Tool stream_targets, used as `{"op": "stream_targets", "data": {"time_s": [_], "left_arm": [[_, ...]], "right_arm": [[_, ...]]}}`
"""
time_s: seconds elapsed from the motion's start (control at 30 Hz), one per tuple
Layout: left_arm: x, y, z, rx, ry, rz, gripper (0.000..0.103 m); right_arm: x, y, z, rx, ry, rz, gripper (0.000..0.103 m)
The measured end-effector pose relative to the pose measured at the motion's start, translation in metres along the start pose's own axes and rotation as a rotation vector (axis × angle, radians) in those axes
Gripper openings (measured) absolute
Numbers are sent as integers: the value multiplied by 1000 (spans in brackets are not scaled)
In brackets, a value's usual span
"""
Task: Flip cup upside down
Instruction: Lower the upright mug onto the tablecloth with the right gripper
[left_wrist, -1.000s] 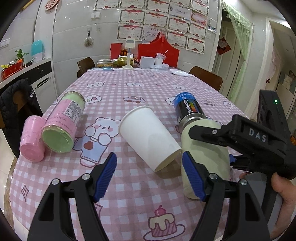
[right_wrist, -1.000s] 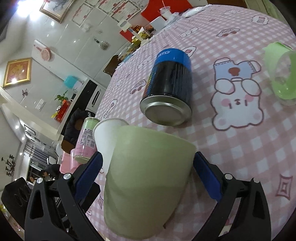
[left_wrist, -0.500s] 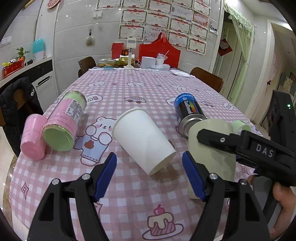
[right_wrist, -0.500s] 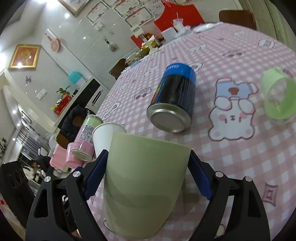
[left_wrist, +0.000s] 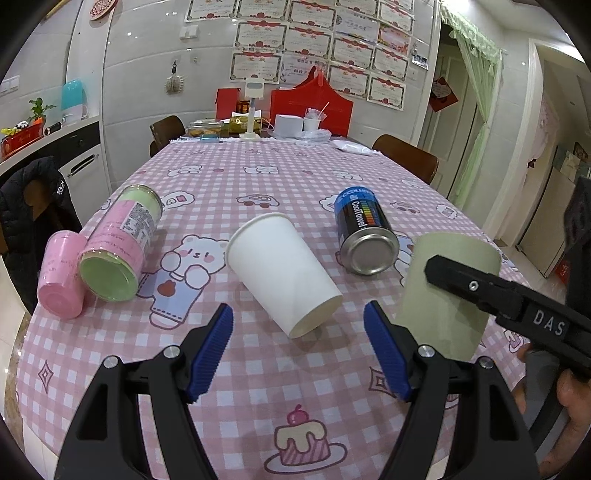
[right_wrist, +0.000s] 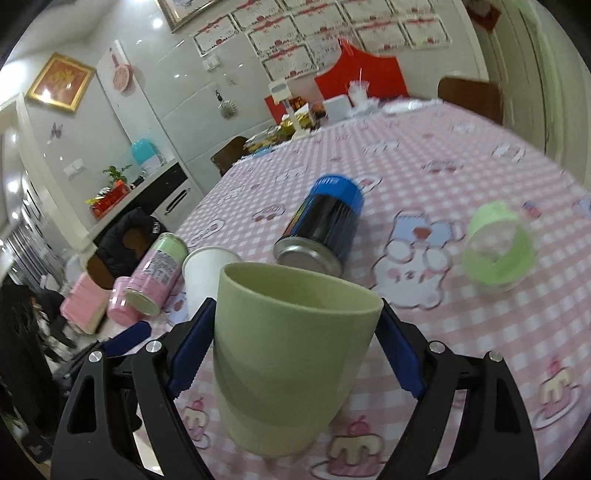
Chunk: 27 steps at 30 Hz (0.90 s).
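Now the right tongs (right_wrist: 295, 325) are clamped on the green cup (right_wrist: 291, 354), one blue pad pressing each side of its wall. A second ago the cup sat mouth-down between those pads; it has since been lifted and tipped, so its open rim faces up and away from the tongs, and it hangs clear of the cloth. Judging by that, the turn is under way but not finished: the cup is mid-rotation, not yet resting on its rim.

The left tongs (left_wrist: 297, 347) hang with their pads apart and nothing between them. Just ahead of them a white paper cup (left_wrist: 282, 275) lies on its side, mouth toward the tongs. To their right is the green cup in the other tongs' grip; it has risen from the table since a second ago. Beyond it lies a blue and black can (left_wrist: 365, 232), bottom end toward the tongs. To the left and further out lie a pink and green canister (left_wrist: 118, 247) and a pink cup (left_wrist: 62, 273), touching each other.

Right of the right tongs, well apart, a light green tumbler (right_wrist: 496, 247) lies tipped over.

All of it rests on a pink checked tablecloth (left_wrist: 258, 373) with bears and cakes. Beyond are chairs, red boxes and a tiled wall of framed certificates.
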<state>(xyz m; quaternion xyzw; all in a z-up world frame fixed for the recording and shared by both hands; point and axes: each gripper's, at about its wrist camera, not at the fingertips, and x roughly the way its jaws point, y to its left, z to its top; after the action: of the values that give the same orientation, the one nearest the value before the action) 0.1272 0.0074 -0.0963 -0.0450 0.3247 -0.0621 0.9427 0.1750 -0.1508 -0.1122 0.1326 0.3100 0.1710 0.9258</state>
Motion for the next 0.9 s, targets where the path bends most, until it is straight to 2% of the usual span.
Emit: {"op": "stream_targets", "data": {"time_s": [0.17,0.4,0.9], "left_arm": [[0,-3,0,4,1,-2,72],[1,-9,0,9,2,-4,72],[3,-13,-1,3,6,-1,72]], "right_arm": [[-9,7,-1,-116,-71,-128,80],[-8,2,-3,-180,-101,-206,79],[-20,3,-8,-227,-125,-250,78]]}}
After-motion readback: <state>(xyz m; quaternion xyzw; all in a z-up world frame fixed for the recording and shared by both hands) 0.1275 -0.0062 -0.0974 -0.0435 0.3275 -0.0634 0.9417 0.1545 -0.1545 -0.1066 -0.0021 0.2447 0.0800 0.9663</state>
